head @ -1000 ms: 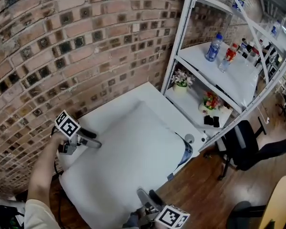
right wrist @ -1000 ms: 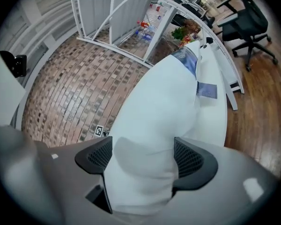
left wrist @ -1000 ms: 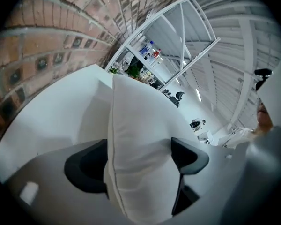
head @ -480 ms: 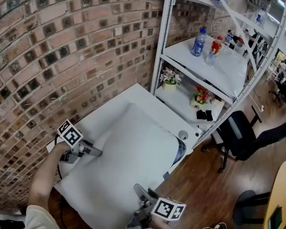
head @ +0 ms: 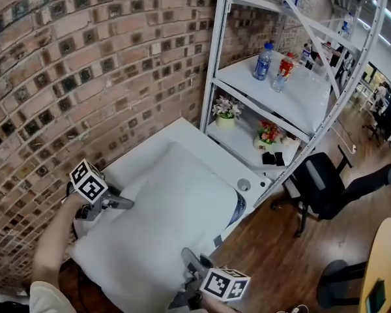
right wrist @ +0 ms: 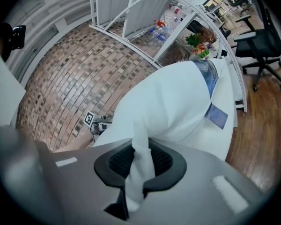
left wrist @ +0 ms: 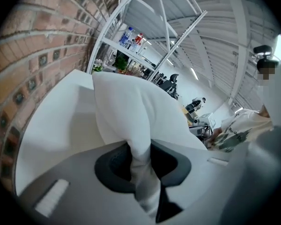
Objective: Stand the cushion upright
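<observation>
A big white cushion (head: 173,207) lies on the white table (head: 182,130) by the brick wall. My left gripper (head: 122,203) is at its left corner, and its jaws have just been closing on a bunched fold of the cover. In the left gripper view the cushion (left wrist: 126,102) rises from the left gripper (left wrist: 141,165), lifted a little. My right gripper (head: 190,264) is at the near corner. Its jaws have just been closing too, with a strip of the cushion (right wrist: 173,97) pinched in the right gripper (right wrist: 139,165).
A brick wall (head: 85,57) runs behind the table. A white metal shelf rack (head: 293,90) stands at the right with bottles (head: 263,60) and flower pots (head: 225,109). A black office chair (head: 316,181) and a round wooden table (head: 384,266) stand on the wood floor.
Both grippers have closed on cushion corners. The left one has moved up and sideways, and the cushion's left side has bunched and risen. The head view has shifted.
</observation>
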{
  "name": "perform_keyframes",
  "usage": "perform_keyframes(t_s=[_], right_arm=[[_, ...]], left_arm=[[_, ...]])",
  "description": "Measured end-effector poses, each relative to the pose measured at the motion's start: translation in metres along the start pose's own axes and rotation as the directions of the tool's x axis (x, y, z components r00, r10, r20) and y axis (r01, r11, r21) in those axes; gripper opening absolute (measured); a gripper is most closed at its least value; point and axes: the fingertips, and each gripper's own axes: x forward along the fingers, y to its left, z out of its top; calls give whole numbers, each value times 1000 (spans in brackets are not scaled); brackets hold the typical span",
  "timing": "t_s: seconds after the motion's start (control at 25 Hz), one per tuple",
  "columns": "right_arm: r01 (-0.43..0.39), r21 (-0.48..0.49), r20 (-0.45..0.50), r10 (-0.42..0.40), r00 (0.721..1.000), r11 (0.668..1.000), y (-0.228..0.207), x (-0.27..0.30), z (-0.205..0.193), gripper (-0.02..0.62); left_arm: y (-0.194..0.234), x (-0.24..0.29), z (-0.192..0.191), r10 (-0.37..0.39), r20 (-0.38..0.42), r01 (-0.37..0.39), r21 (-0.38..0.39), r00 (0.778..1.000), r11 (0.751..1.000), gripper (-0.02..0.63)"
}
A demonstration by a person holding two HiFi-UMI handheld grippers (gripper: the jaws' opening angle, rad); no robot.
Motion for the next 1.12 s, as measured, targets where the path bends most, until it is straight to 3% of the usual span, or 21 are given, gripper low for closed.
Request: perform_keyframes(t_s=[0.16,0.36,0.68,0.96,1.12], right_arm=[[1,-71,19,1,1000,997,7,1,15,48],[4,-168,58,6,998,986,16,7,42,48],[11,-301,87,16,996,953,37,23,71,51],[37,-461,121,21,992,887,56,38,108,51],[85,-557,191,28,981,826,71,41,138,51]], left_arm=[[-9,-19,21,70,68,-73,53,995,996,80],[-21,-43,42,134,190,-150,71,973,986,78],[-36,-84,54,211,264,-241,86,941,967,80],[-44,-114,57,296,372,-328,24,880,944,81],[-58,-127,59,367,452,-422,24,813,906,87]])
